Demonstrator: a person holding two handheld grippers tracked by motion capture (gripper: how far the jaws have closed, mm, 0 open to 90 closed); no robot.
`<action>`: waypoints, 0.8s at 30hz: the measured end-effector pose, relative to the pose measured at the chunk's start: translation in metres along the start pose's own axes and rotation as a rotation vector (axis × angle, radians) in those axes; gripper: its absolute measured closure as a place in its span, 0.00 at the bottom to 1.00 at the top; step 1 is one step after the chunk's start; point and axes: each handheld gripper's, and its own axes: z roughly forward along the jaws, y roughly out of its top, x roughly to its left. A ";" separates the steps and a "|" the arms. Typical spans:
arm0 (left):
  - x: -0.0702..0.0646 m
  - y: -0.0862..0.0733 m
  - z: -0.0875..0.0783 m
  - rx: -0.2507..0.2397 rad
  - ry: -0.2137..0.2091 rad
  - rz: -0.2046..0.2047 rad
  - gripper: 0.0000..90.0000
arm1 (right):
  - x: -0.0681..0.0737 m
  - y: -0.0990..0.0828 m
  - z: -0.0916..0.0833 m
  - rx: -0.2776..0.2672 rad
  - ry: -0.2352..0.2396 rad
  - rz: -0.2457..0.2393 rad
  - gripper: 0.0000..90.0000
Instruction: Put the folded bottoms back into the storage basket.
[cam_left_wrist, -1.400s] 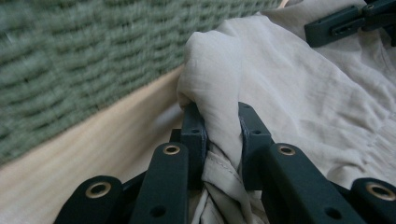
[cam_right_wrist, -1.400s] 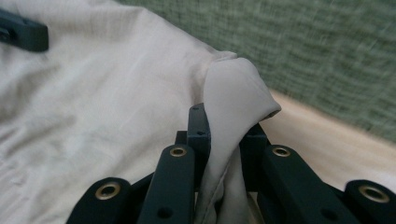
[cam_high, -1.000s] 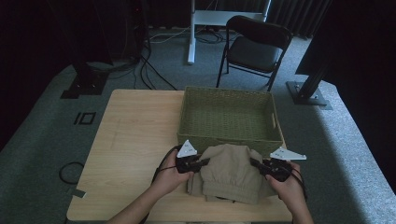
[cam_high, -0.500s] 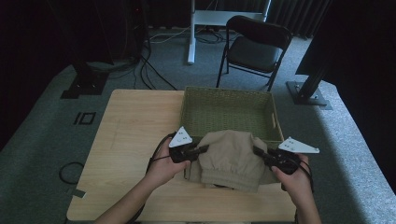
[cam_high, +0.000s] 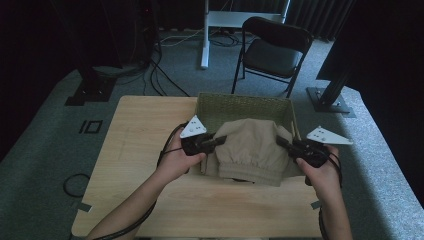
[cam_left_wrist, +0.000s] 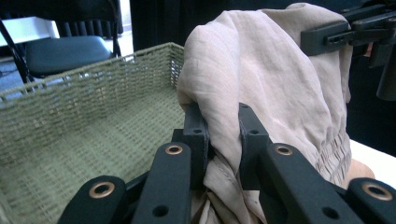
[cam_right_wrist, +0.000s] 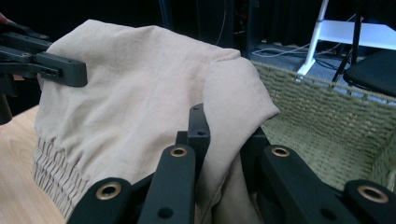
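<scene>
**A:** What is happening with the beige garment (cam_high: 252, 150)?

**B:** It is hanging clear of the wooden table (cam_high: 135, 150) now, stretched between the two tools. A second ago it was lying folded flat on the near part of the tabletop; since then both hands have been lifting it, and it is now sitting higher, with its far edge overlapping the near rim of the green woven basket (cam_high: 245, 105).

**A:** And the grip?

**B:** The left gripper (cam_high: 212, 141) is pinching a bunched fold at the cloth's left edge; in the left gripper view its jaws are standing close together with fabric squeezed between them (cam_left_wrist: 224, 140). The right gripper (cam_high: 285, 144) is doing the same on the opposite edge, jaws clamped tight on a thick fold (cam_right_wrist: 224, 154).

**A:** So where is this heading?

**B:** I judge that the person is carrying the folded garment over to the basket, which is looking empty inside. The lift is giving the elasticated hem (cam_high: 250, 169) room to clear the rim, though from above I cannot quite tell whether the lowest part is hanging free of the table or brushing it.

**A:** Any risk?

**B:** The folds are sagging in the middle, so the bundle may be loosening; keeping both hands level should be helping it go in tidy.
</scene>
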 end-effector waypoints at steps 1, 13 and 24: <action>0.001 0.004 -0.001 -0.005 0.000 0.002 0.88 | -0.001 0.003 0.000 -0.005 -0.001 0.000 0.89; 0.021 0.036 0.001 -0.067 0.013 0.009 0.88 | -0.012 0.040 0.003 -0.069 -0.020 -0.003 0.89; 0.047 0.052 0.019 -0.092 0.062 -0.015 0.89 | -0.032 0.062 0.024 -0.083 -0.032 0.032 0.89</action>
